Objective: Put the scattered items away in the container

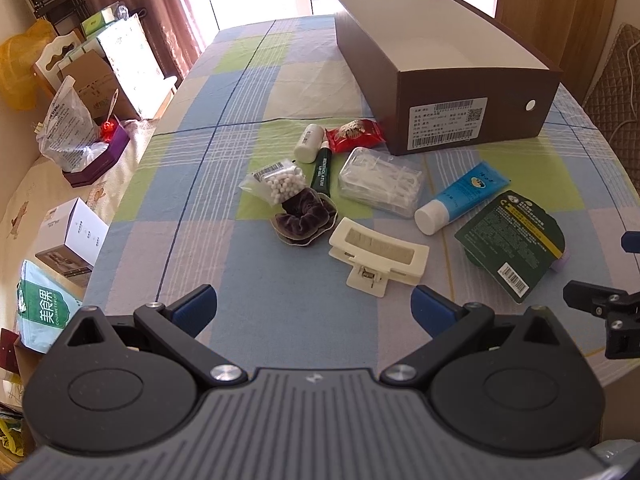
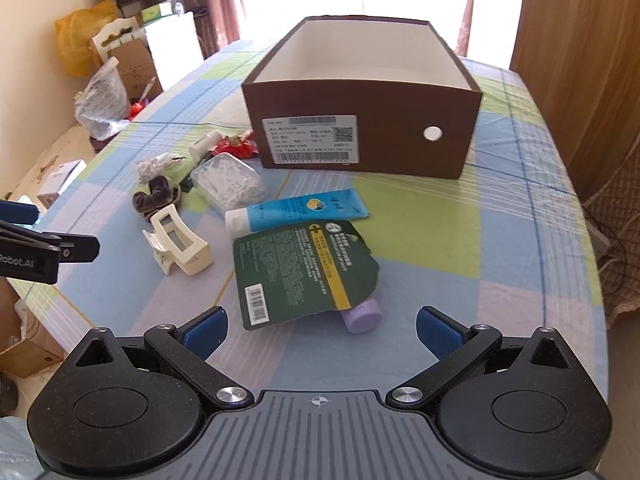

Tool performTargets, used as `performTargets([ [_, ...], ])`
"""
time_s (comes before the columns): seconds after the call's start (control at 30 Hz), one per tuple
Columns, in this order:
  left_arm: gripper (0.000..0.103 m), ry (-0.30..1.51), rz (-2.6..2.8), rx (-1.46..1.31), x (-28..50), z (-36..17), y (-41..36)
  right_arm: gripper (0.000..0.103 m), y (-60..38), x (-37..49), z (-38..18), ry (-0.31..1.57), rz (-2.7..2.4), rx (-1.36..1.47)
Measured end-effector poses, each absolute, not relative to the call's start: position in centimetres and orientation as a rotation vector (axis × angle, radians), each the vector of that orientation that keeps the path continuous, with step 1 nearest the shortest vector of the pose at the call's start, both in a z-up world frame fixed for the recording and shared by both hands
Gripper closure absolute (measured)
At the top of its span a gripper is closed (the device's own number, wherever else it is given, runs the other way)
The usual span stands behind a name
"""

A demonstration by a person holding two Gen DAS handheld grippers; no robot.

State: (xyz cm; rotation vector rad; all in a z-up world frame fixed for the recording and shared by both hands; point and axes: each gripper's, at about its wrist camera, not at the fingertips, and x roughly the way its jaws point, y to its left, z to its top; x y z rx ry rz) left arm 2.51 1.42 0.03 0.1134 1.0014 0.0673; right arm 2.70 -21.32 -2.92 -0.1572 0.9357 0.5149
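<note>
A brown cardboard box [image 1: 472,120] [image 2: 384,136] with a white inside stands open at the far side of the checked tablecloth. In front of it lie a cream hair claw [image 1: 378,258] [image 2: 180,242], a dark velvet scrunchie [image 1: 304,218] [image 2: 156,198], a bag of cotton swabs [image 1: 276,184], a clear box of floss picks [image 1: 380,182] [image 2: 230,180], a blue tube [image 1: 460,198] [image 2: 296,212], a green packet [image 1: 514,244] [image 2: 306,274] over a lilac bottle [image 2: 362,314], a white bottle [image 1: 309,143], a green tube [image 1: 321,171] and a red snack pack [image 1: 354,134]. My left gripper [image 1: 314,308] and right gripper [image 2: 322,330] hover open and hold nothing.
The table [image 1: 280,80] ends at a left edge, beyond which sit cartons, a plastic bag [image 1: 68,128] and a white box [image 1: 74,236]. A padded chair [image 1: 616,80] and wooden panel stand at the right. Curtains and a bright window lie behind.
</note>
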Motion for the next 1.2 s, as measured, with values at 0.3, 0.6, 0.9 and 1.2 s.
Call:
performTargets([
  [0.3,0.001,1.033,0.047,0.113,3.4,-1.3,2.0,0.0,-20.5,3.5,-4.4,0.975,0.59,-0.165],
  [0.6,0.001,1.054,0.038,0.118,4.7,-2.0,3.2,0.0,-22.2,5.1,-6.7,1.125,0.621,0.141],
  [0.9,0.001,1.068,0.02,0.139,6.0,-2.7,4.0,0.0,-23.1,6.9,-7.9,1.201,0.55,0.333],
  [1.2,0.001,1.074,0.004,0.15,7.5,-3.0,4.8,0.028,-24.0,8.3,-9.5,1.237,0.507,0.534],
])
